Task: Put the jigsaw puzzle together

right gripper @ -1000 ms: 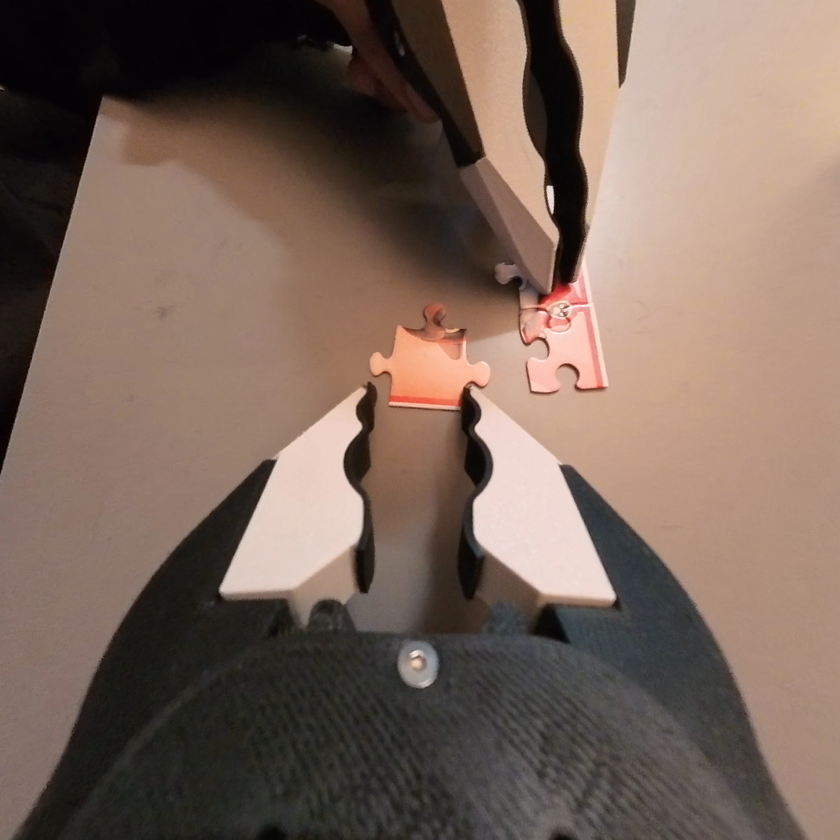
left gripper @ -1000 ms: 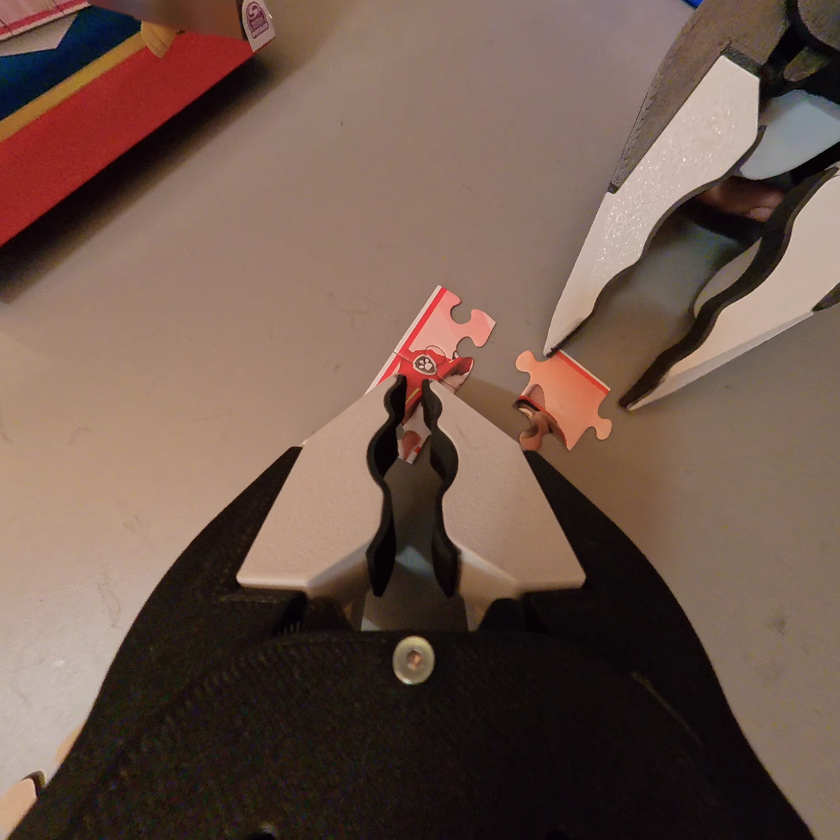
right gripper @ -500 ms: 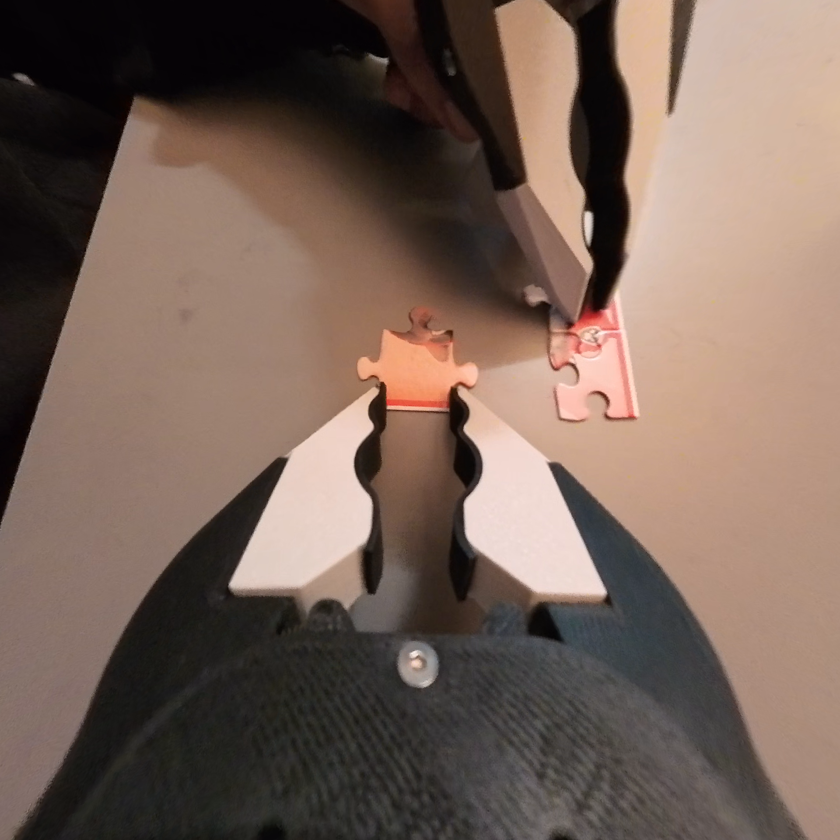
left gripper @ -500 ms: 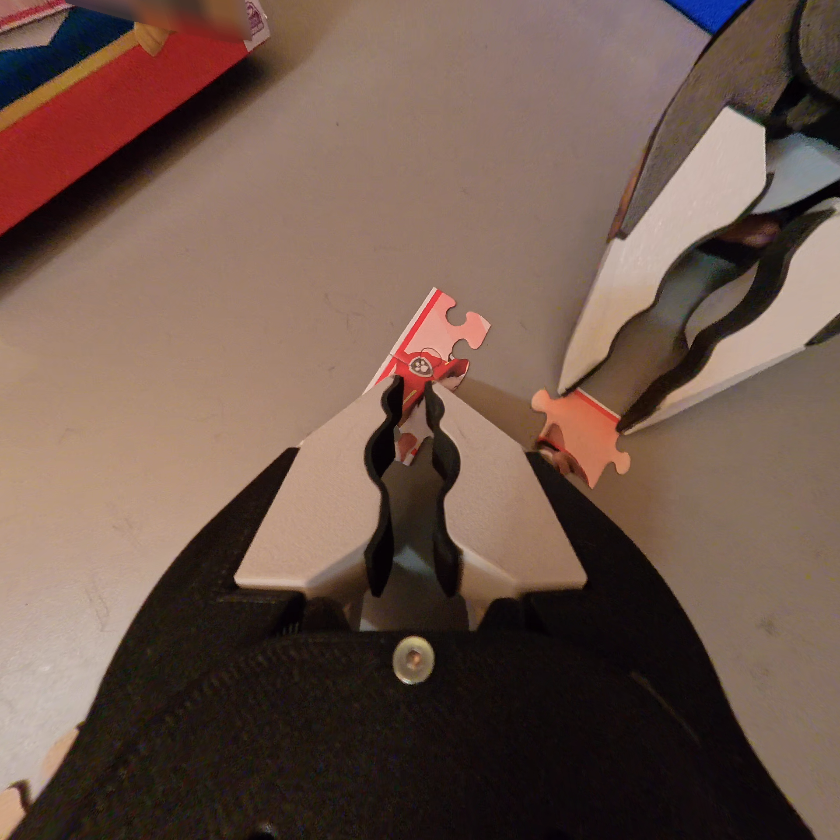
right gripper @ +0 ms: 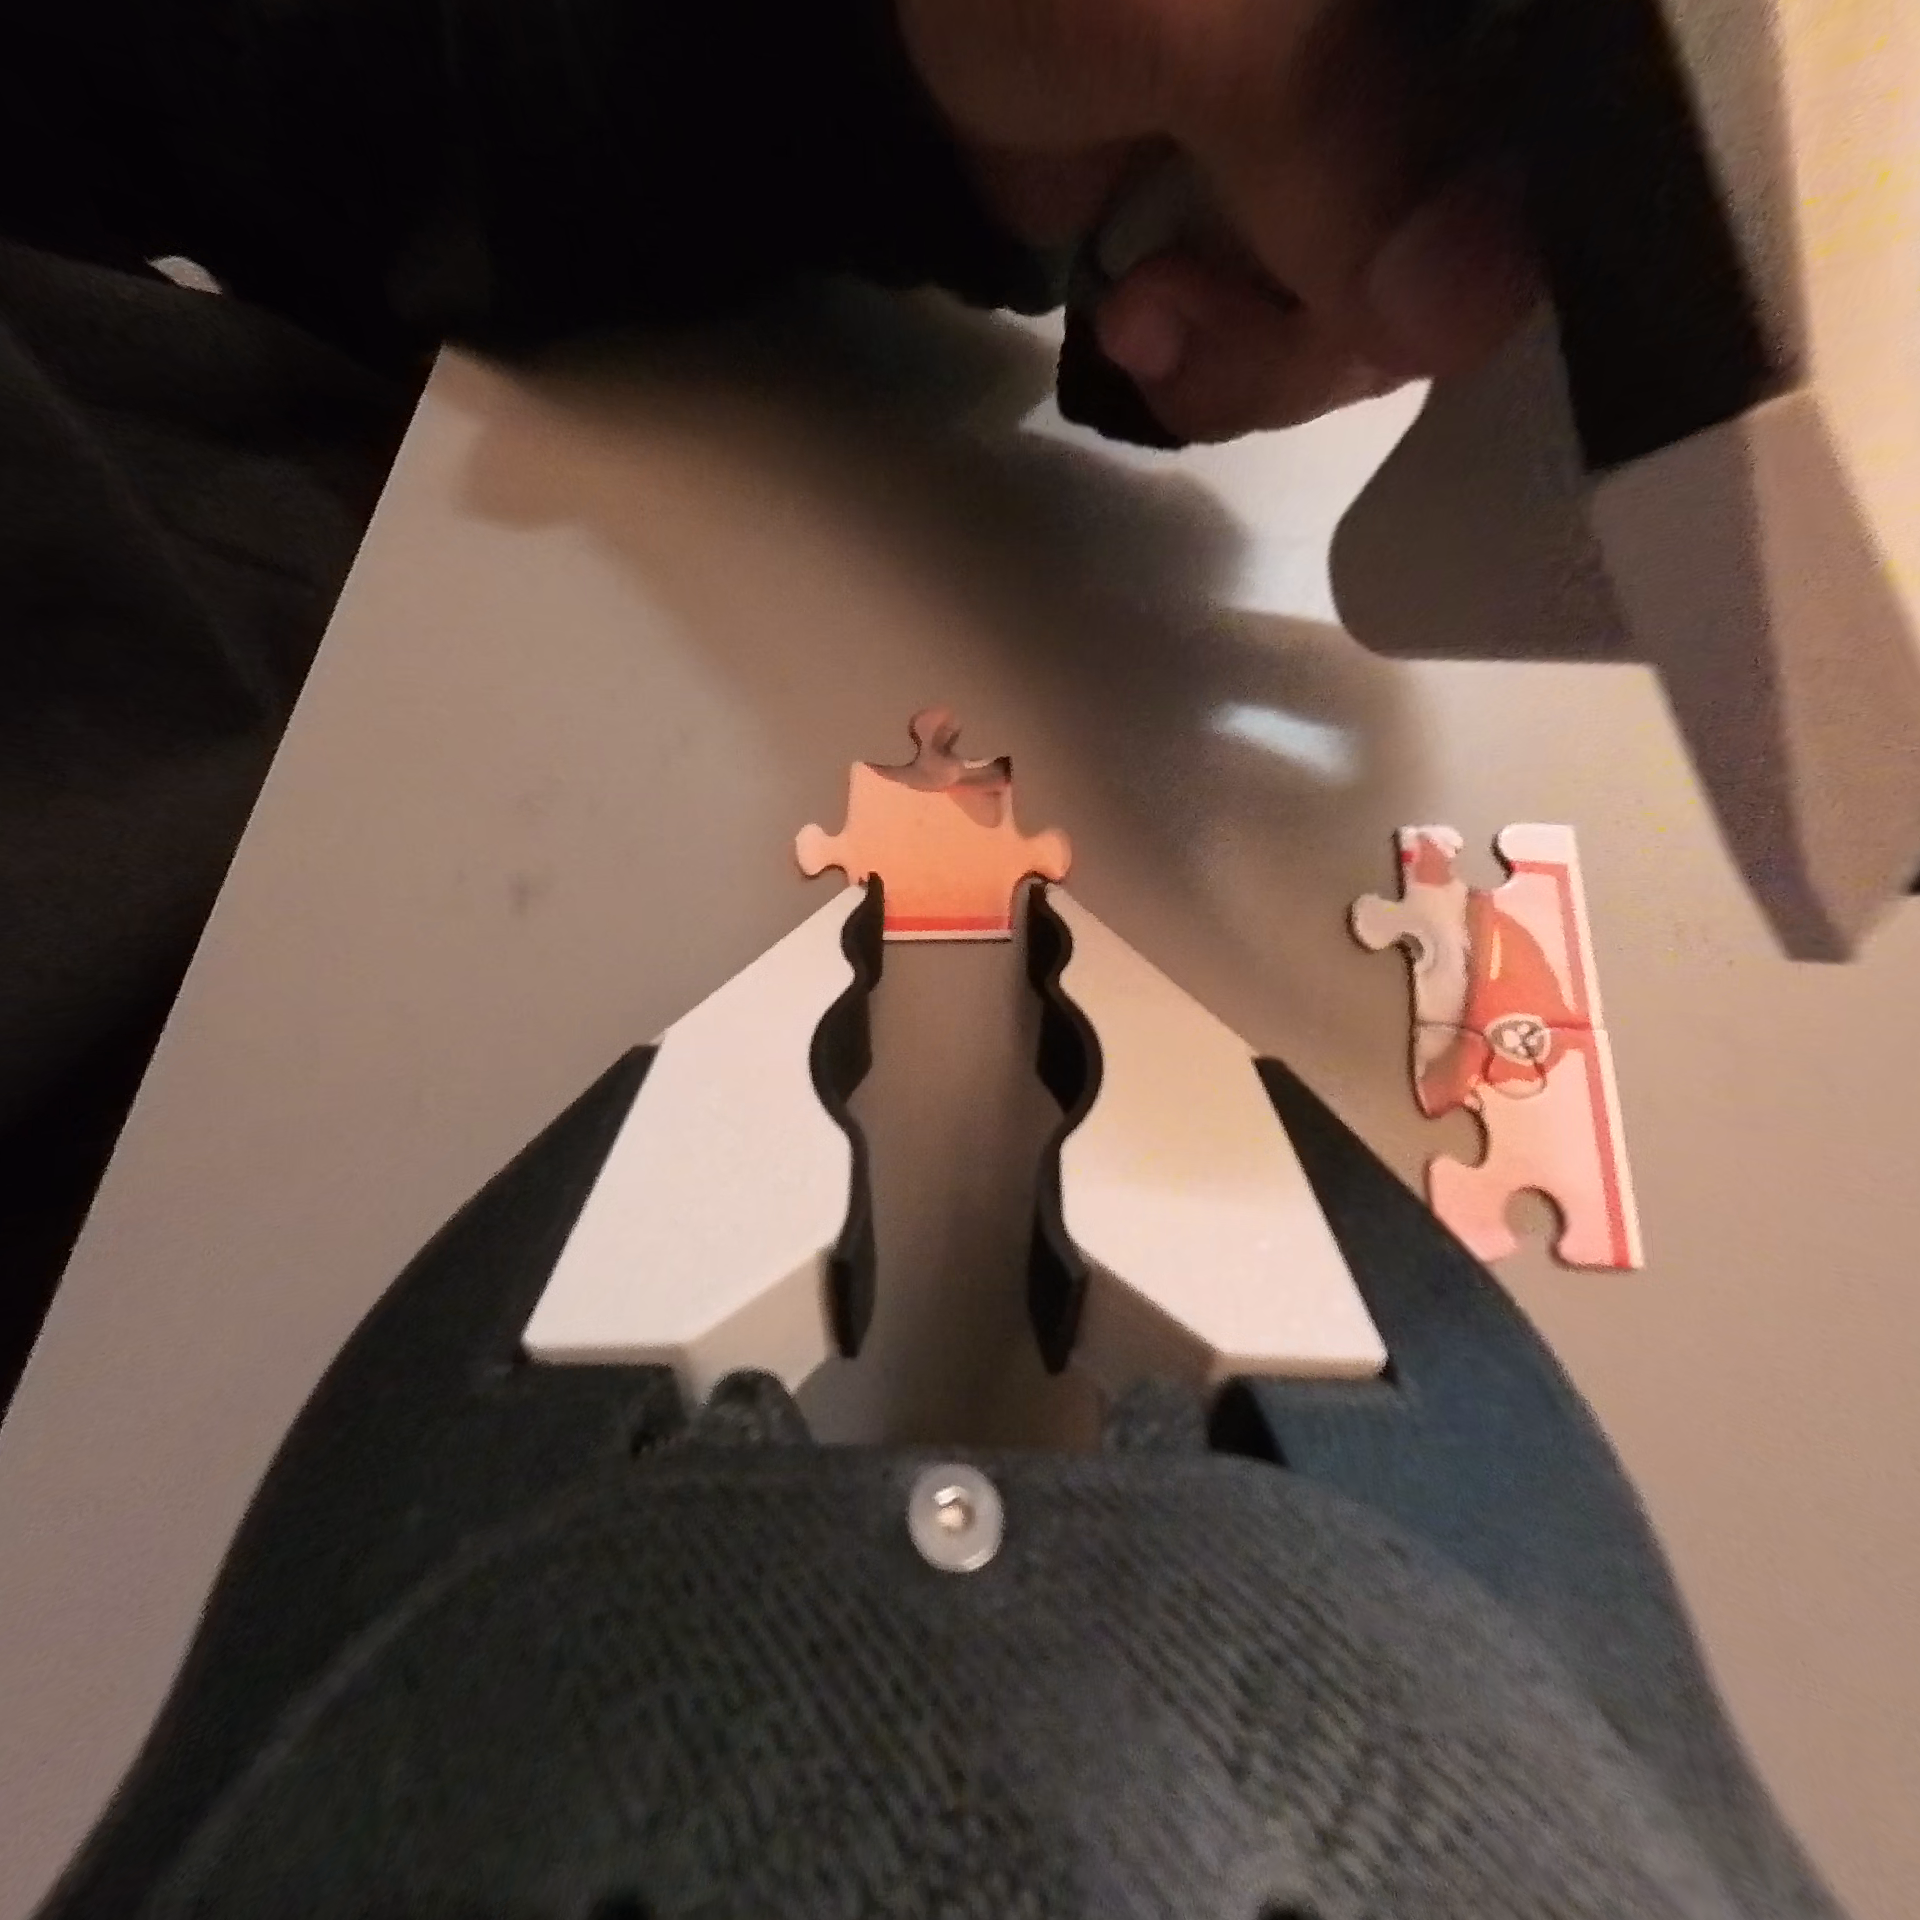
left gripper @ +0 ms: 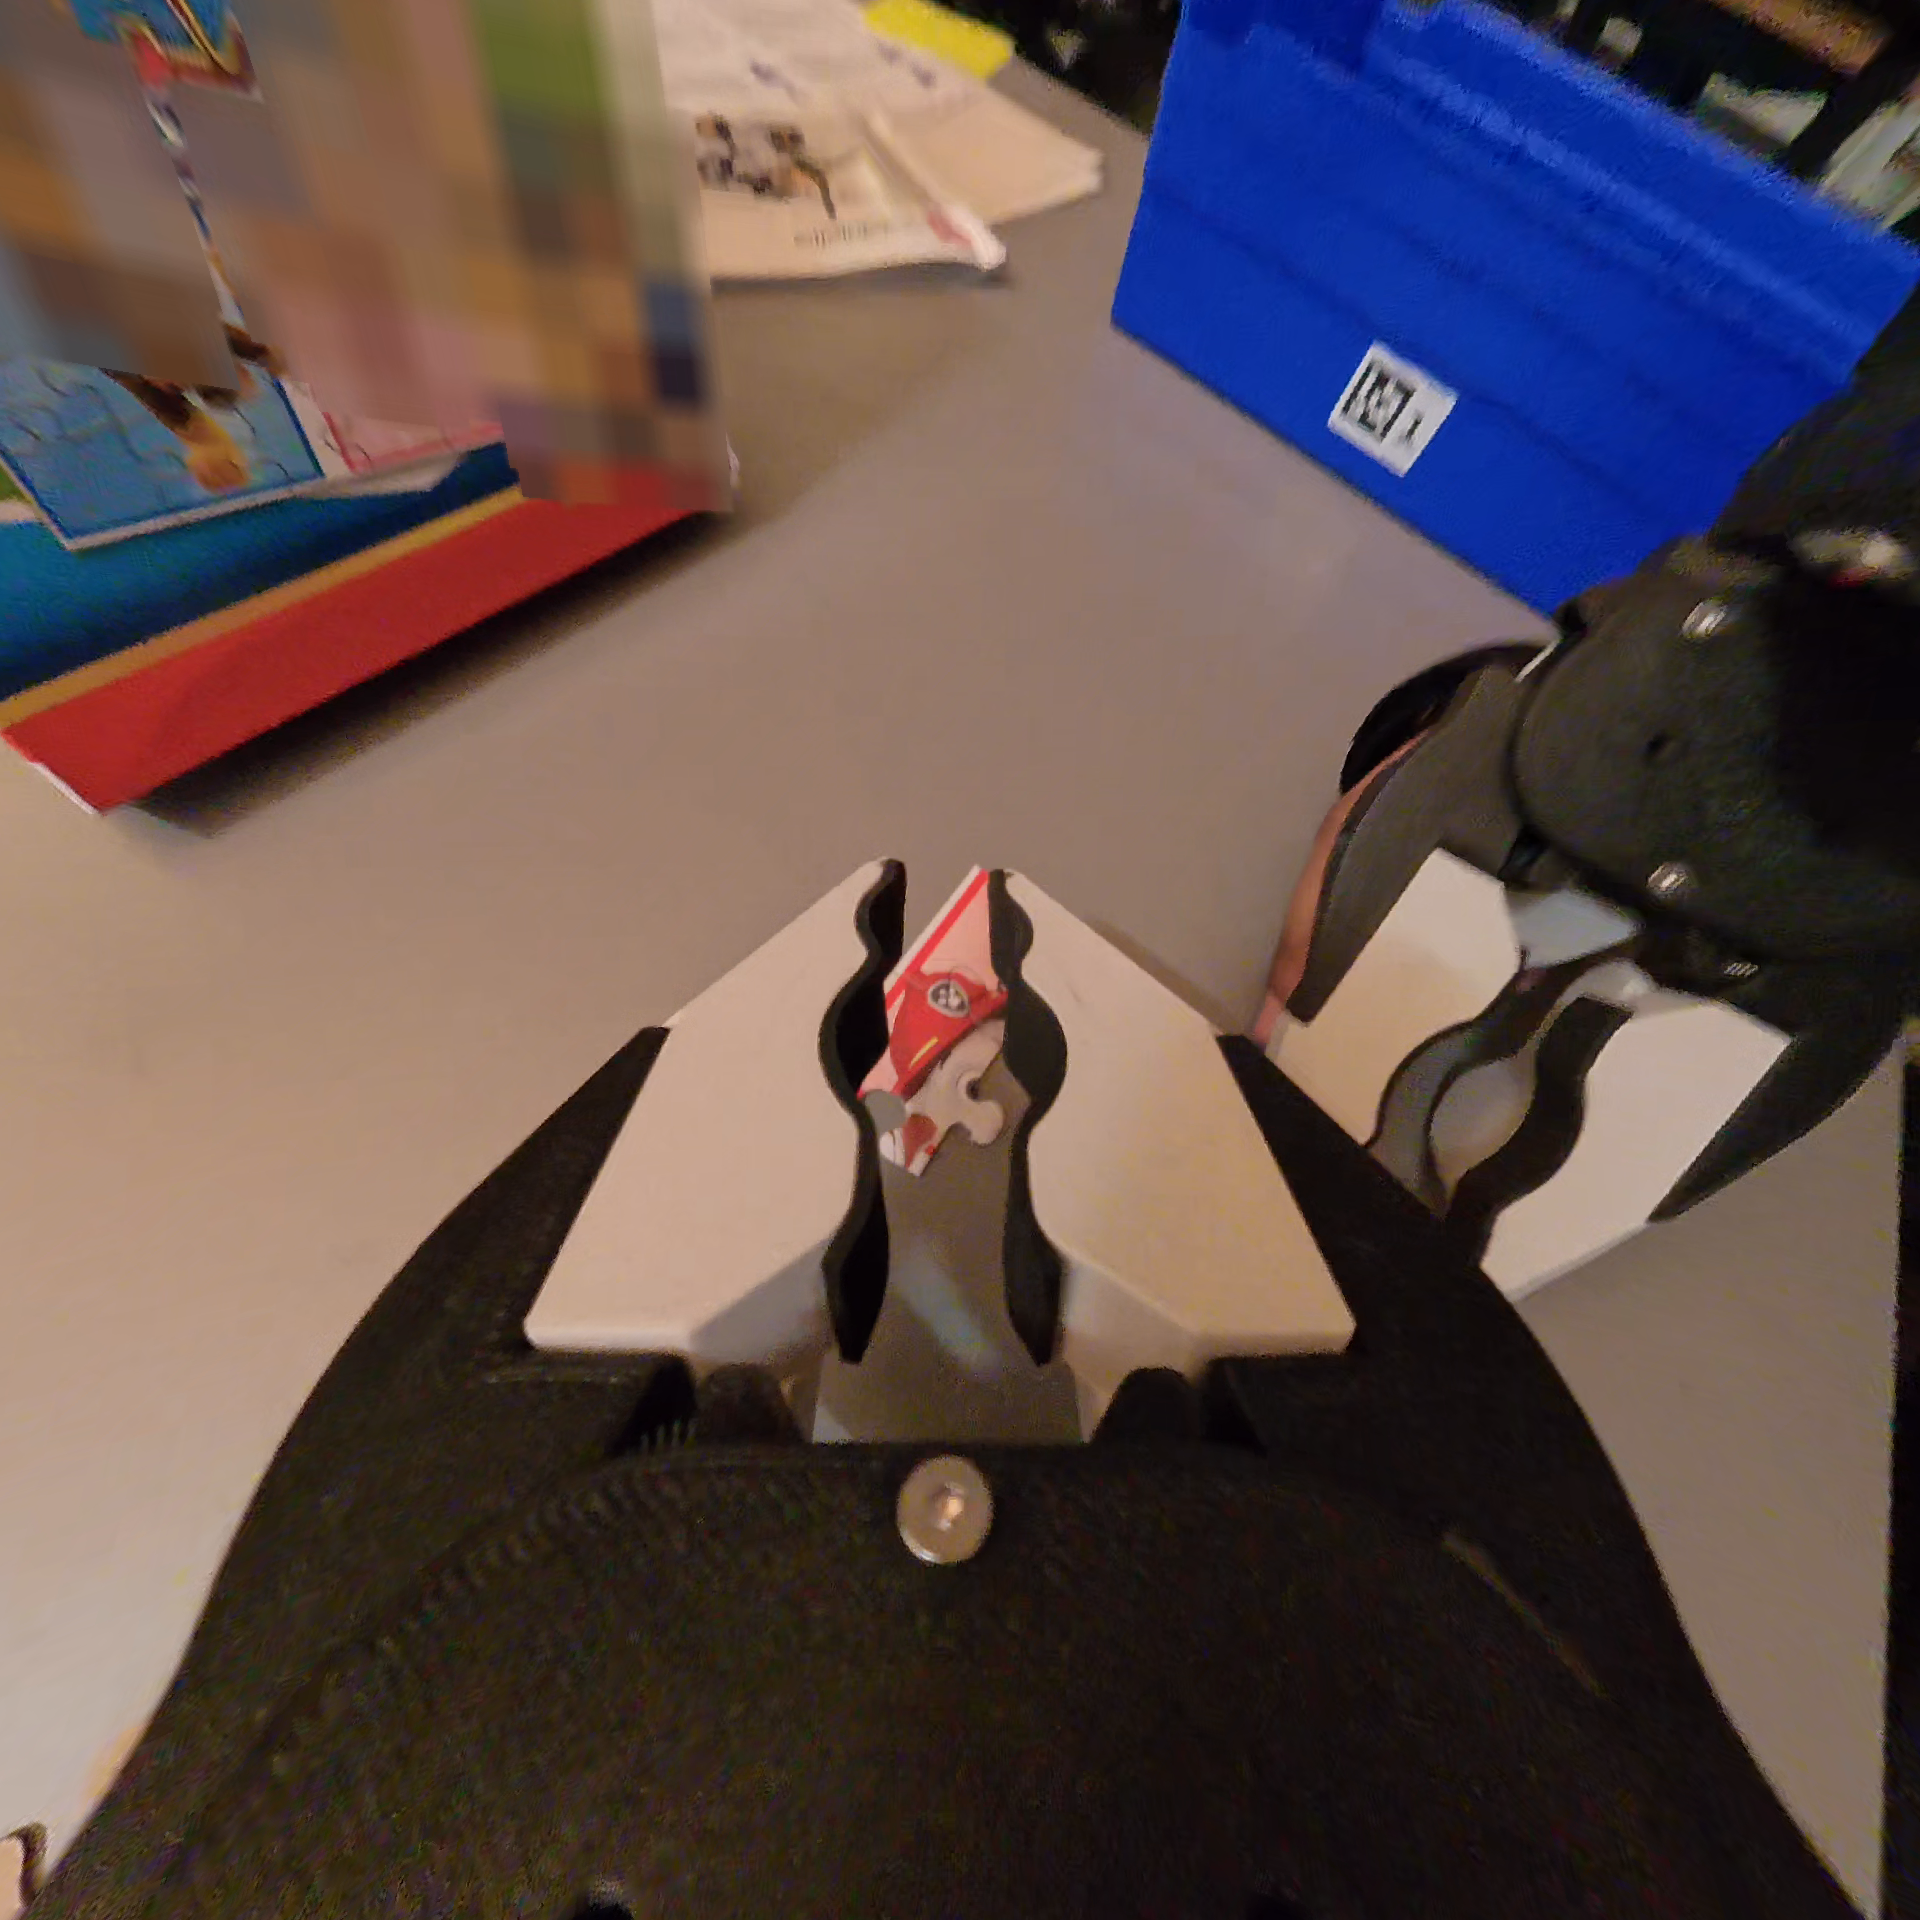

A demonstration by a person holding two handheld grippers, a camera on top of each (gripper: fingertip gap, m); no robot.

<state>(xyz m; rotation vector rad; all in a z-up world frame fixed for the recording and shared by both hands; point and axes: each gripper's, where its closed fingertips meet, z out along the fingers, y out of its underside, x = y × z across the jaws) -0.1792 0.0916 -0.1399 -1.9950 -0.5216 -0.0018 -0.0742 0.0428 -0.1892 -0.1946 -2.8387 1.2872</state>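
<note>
left gripper (left gripper: 943, 873): jaws apart above joined red puzzle pieces (right gripper: 1507, 1049) | right gripper (right gripper: 954, 883): jaws grip orange puzzle piece (right gripper: 935, 842) at 12 o'clock on table (right gripper: 520, 727)

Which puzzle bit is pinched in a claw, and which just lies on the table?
The single orange piece is pinched by the right claw. The joined red-and-white pieces lie loose on the table.

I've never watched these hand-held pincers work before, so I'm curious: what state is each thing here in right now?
Left gripper: raised off the table, jaws slightly apart, holding nothing.
Joined red puzzle pieces: lying flat on the table, interlocked, untouched.
Right gripper: fingertips pressed on both sides of the orange puzzle piece.
Orange puzzle piece: gripped at its straight edge, picture side up.
Puzzle box: resting on the table.
Blue bin: standing on the table.
</note>
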